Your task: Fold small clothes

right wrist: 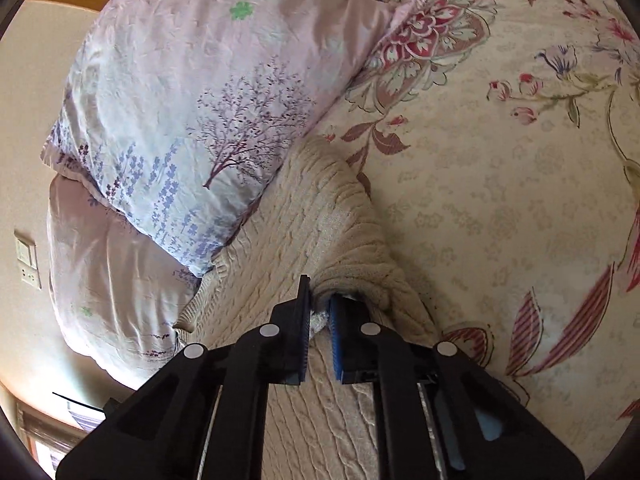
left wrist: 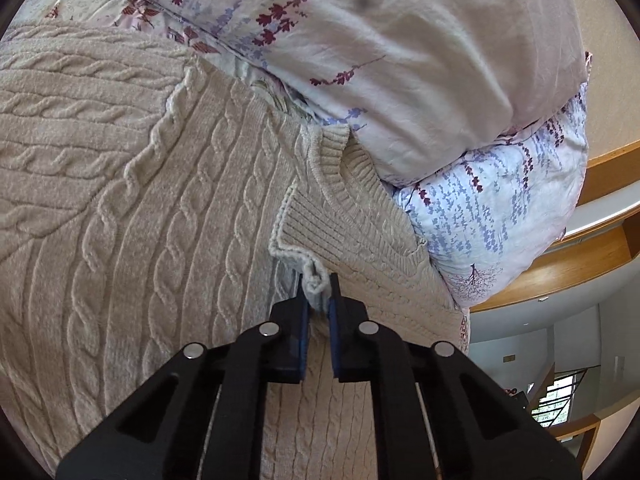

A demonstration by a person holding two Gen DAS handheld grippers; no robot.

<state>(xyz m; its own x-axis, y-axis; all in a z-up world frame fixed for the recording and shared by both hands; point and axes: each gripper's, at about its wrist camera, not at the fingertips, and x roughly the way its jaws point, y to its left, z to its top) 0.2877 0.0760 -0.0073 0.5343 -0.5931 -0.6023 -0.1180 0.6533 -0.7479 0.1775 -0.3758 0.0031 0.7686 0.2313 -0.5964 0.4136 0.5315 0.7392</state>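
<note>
1. On the bed (right wrist: 500, 208), beside the pillows (right wrist: 192, 120), lies the cream sweater (left wrist: 140, 220).
2. Left tool (left wrist: 319, 294) pinches its cuff; right tool (right wrist: 320, 300) pinches a fold (keep tension even).

Both wrist views look along their claws, close over the sweater (left wrist: 160, 208) on the bed (right wrist: 500, 220); both share the pillows (left wrist: 400, 60).

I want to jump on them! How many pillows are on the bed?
2. The top pillow lies stacked on the bottom pillow, both beside the cream sweater. Others may be hidden out of view.
</note>
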